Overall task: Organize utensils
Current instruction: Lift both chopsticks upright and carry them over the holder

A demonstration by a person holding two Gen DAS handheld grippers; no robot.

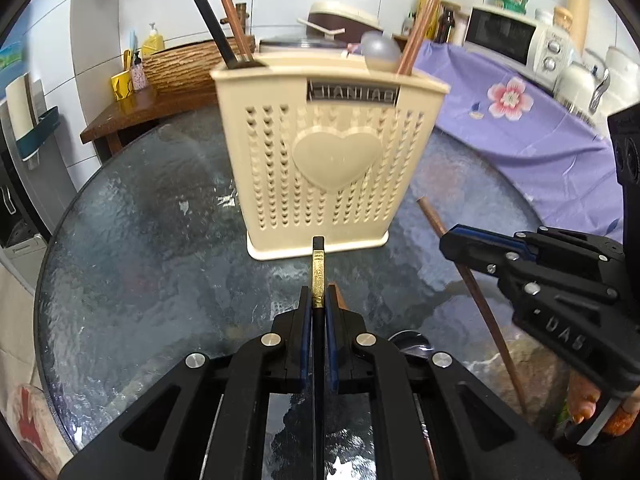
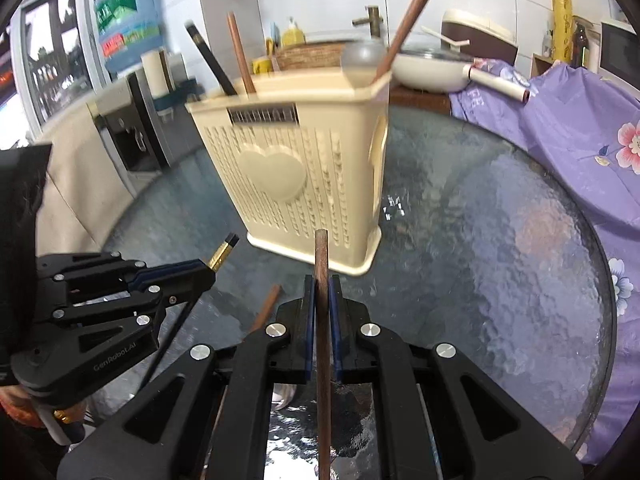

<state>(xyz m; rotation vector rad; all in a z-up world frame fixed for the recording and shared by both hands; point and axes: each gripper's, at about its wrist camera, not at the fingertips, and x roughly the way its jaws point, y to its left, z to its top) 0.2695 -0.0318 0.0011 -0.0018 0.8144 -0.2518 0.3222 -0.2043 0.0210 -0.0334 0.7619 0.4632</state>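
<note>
Our left gripper [image 1: 319,300] fingers clamp a black chopstick [image 1: 318,264], our right gripper [image 2: 322,294] fingers a brown chopstick [image 2: 321,252], both aimed toward the holder [image 1: 320,152] for dropping in

We see a round glass table [image 1: 132,264] with a rippled top. On it stands a cream perforated utensil holder [image 1: 324,160], and a brown chopstick [image 2: 264,312] lies near its base.
</note>
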